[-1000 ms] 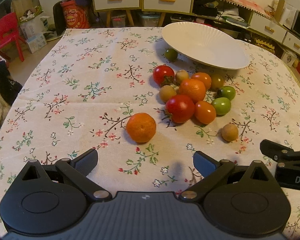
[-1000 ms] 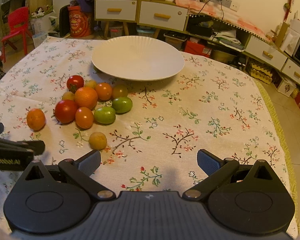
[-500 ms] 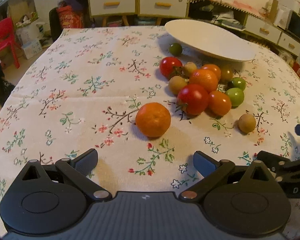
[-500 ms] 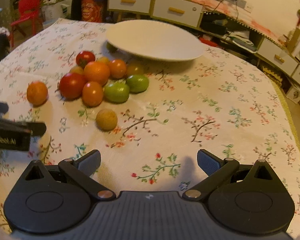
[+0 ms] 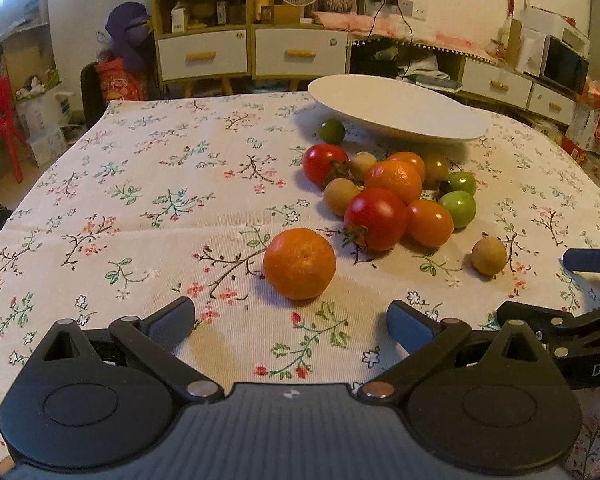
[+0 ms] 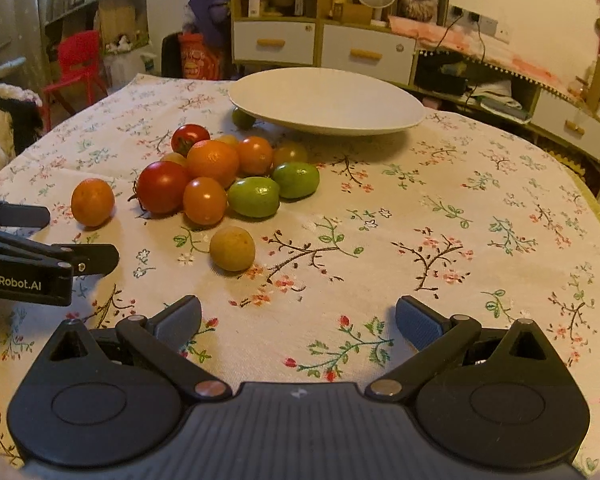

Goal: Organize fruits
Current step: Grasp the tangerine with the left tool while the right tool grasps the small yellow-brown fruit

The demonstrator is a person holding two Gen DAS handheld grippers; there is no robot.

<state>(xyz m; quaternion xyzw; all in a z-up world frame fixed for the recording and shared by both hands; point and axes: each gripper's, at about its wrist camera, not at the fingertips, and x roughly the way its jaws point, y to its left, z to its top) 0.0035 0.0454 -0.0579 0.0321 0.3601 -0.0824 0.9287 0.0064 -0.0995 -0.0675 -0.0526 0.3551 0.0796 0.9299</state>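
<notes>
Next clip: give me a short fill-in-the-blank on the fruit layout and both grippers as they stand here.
1. The white plate holds ____ fruit.
2. The lone orange lies straight ahead of the ____ gripper.
3. The jaws of the right gripper stand ____, gripping nothing.
4. The two bright green tomatoes lie on the ____, beside the pile.

Missing words: no; left; open; tablecloth

Left tool point(image 5: 290, 320) and right tool point(image 6: 298, 318), jaws wide apart, side by side.
</notes>
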